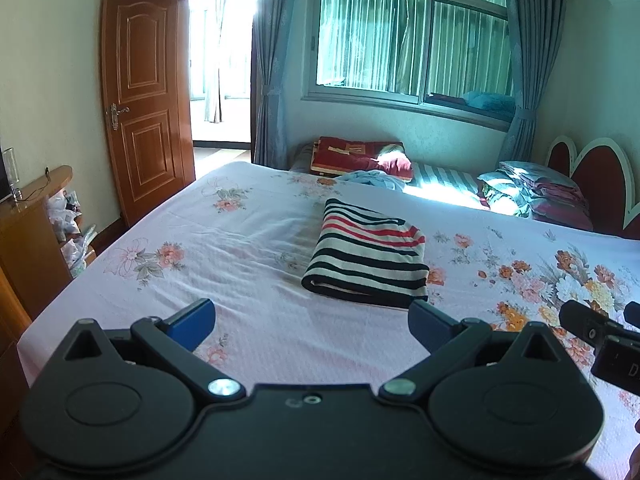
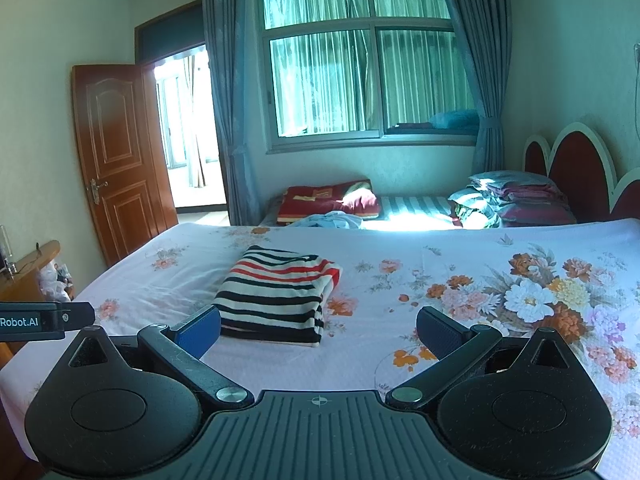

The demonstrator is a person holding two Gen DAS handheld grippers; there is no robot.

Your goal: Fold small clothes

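Note:
A striped garment (image 1: 368,256) in black, white and red lies folded into a neat rectangle on the floral bed sheet (image 1: 240,248). My left gripper (image 1: 312,322) hovers open above the sheet, just short of the garment's near edge, holding nothing. In the right wrist view the same folded garment (image 2: 276,292) lies ahead and to the left. My right gripper (image 2: 320,330) is open and empty, its left finger (image 2: 200,330) close to the garment's near left corner. The other gripper's body shows at the right edge (image 1: 600,332) and the left edge (image 2: 36,322) of the views.
A second low bed (image 2: 412,208) behind holds a red blanket (image 2: 328,198), a light blue cloth (image 2: 328,220) and stacked pillows (image 2: 516,196). A red headboard (image 2: 576,168) stands at right, a wooden cabinet (image 1: 28,232) and an open door (image 1: 140,100) at left.

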